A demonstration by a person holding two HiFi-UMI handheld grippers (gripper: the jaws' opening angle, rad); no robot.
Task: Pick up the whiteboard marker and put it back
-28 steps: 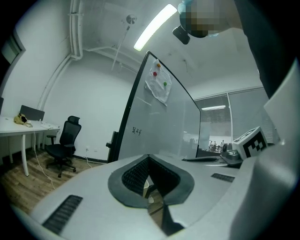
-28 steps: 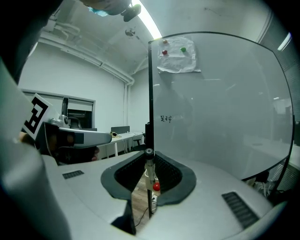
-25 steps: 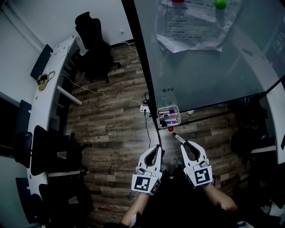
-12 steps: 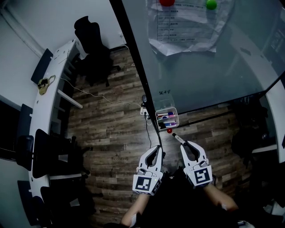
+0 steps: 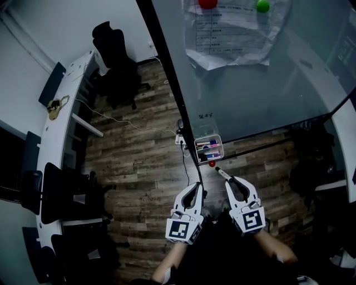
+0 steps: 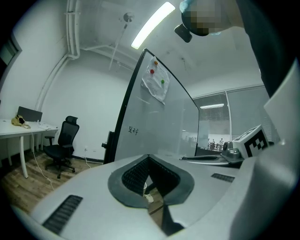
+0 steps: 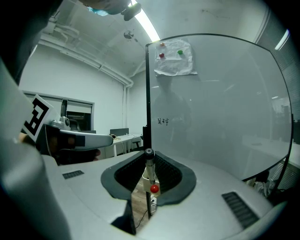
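Observation:
A whiteboard marker (image 5: 223,174) with a dark cap pokes forward out of my right gripper (image 5: 228,180), whose jaws are shut on its barrel. In the right gripper view the marker (image 7: 149,168) stands between the dark pads of the right gripper (image 7: 149,157) and points toward the whiteboard's lower edge. Just beyond its tip a small white marker tray (image 5: 209,149) with several markers hangs on the glass whiteboard (image 5: 250,83), and a red magnet (image 5: 212,163) sits just below the tray. My left gripper (image 5: 195,186) hangs beside the right one, shut and holding nothing; in its own view the left gripper (image 6: 148,157) has its tips together.
A crumpled paper sheet (image 5: 231,33) is pinned high on the board by a red magnet (image 5: 208,3) and a green magnet (image 5: 262,6). A power strip (image 5: 181,140) and cables lie on the wooden floor by the board's frame. A black office chair (image 5: 114,50) and a white desk (image 5: 61,111) stand at the left.
The head view has shifted slightly, so the board and tray sit a little higher and further left in the picture. Both grippers and the marker have kept their places.

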